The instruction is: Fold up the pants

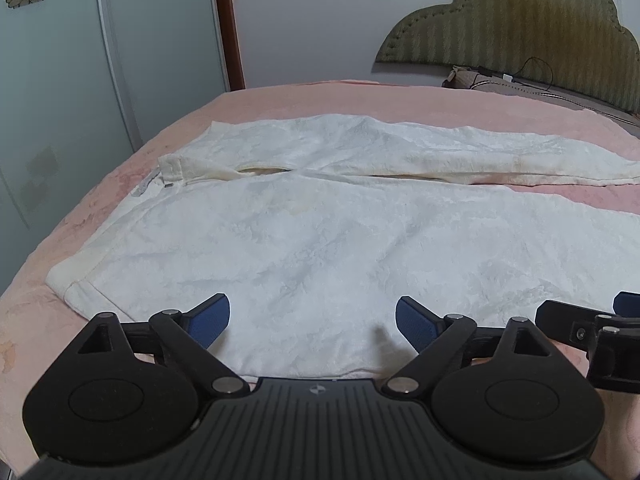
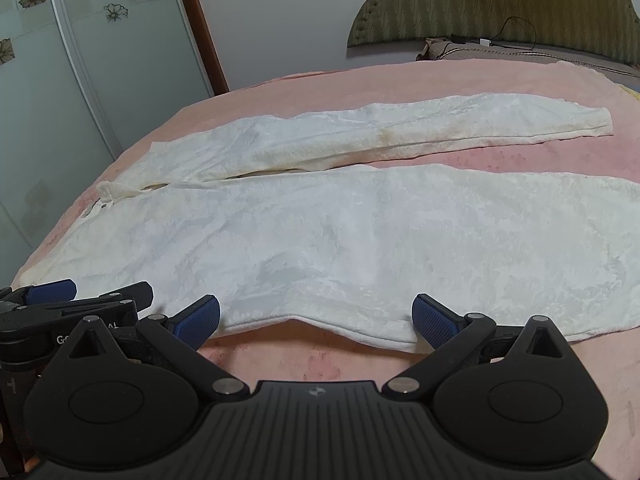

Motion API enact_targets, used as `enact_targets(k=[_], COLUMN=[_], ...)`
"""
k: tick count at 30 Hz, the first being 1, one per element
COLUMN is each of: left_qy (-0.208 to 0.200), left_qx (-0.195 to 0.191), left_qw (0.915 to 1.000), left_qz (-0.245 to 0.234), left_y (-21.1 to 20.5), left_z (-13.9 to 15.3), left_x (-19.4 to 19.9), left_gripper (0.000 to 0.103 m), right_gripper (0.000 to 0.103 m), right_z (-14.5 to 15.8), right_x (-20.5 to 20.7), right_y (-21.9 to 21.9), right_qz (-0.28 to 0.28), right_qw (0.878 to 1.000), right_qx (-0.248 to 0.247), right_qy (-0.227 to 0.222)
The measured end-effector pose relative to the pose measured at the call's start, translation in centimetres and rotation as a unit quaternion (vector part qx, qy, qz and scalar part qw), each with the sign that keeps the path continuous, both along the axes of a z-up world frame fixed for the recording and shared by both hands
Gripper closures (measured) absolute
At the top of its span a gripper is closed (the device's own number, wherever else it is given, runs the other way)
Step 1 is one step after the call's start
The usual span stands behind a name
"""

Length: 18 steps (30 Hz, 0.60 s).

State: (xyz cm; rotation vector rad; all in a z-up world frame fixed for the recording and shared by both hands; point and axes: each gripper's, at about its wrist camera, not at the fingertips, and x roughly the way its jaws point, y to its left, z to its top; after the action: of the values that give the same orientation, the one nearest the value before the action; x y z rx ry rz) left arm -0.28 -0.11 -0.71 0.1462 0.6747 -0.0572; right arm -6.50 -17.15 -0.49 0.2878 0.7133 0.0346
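Pants of white, plush, patterned fabric (image 2: 320, 232) lie spread flat on the pink fleece bed cover (image 2: 304, 80), waistband (image 1: 170, 168) toward the mirrored wardrobe doors (image 1: 60, 100) and both legs running toward the padded olive headboard (image 2: 500, 0). The two legs lie side by side with a narrow strip of pink cover showing between them; the far leg (image 2: 400, 132) is the narrower in view and the near leg (image 2: 440, 240) lies closest to the grippers. This flat, lengthwise layout exposes the near long edge, which is judged to be the natural starting edge for a fold of one leg over the other.

The left gripper (image 1: 312, 322) hovers low over the near edge of the pants, close to the waist end. Its jaws stand wide apart, and its blue ribbed pads (image 1: 212, 320) press on nothing; fabric lies beneath the gap but is not pinched.

The right gripper (image 2: 316, 320) sits just beside the left one, further along the leg. Its jaws are likewise spread wide, straddling the near hem line, with no cloth clamped.

Both tools point downward at the same edge, spaced apart along it. This placement is judged to prepare a two-point grasp, so that the edge lifts evenly and does not sag in the middle. No fold has yet been made.
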Motion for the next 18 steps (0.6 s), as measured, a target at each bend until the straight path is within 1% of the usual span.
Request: enact_targets(k=[9, 13, 15, 18], left_qy=[0.017, 0.008, -0.003, -0.009], left_qx=[-0.020, -0.032, -0.029, -0.013], left_qw=[0.9996, 0.9991, 0.9989, 0.9991], left_qz=[0.012, 0.027, 0.037, 0.039], left_y=[0.6, 1.2, 1.5, 1.6], left_z=[-0.5, -1.2, -1.9, -3.1], left_x=[0.3, 0.5, 0.7, 1.0], left_gripper=[0.006, 0.003, 0.003, 0.000], right_gripper=[0.000, 0.000, 0.000, 0.000], right_z=[-0.2, -0.3, -0.3, -0.3], right_x=[0.0, 0.0, 0.0, -0.1], right_y=[0.1, 0.1, 0.1, 0.1], right_qz=[0.001, 0.002, 0.002, 0.002], right_qw=[1.000, 1.000, 1.000, 1.000], right_qx=[-0.003, -0.004, -0.004, -0.005], right_qy=[0.000, 0.000, 0.001, -0.002])
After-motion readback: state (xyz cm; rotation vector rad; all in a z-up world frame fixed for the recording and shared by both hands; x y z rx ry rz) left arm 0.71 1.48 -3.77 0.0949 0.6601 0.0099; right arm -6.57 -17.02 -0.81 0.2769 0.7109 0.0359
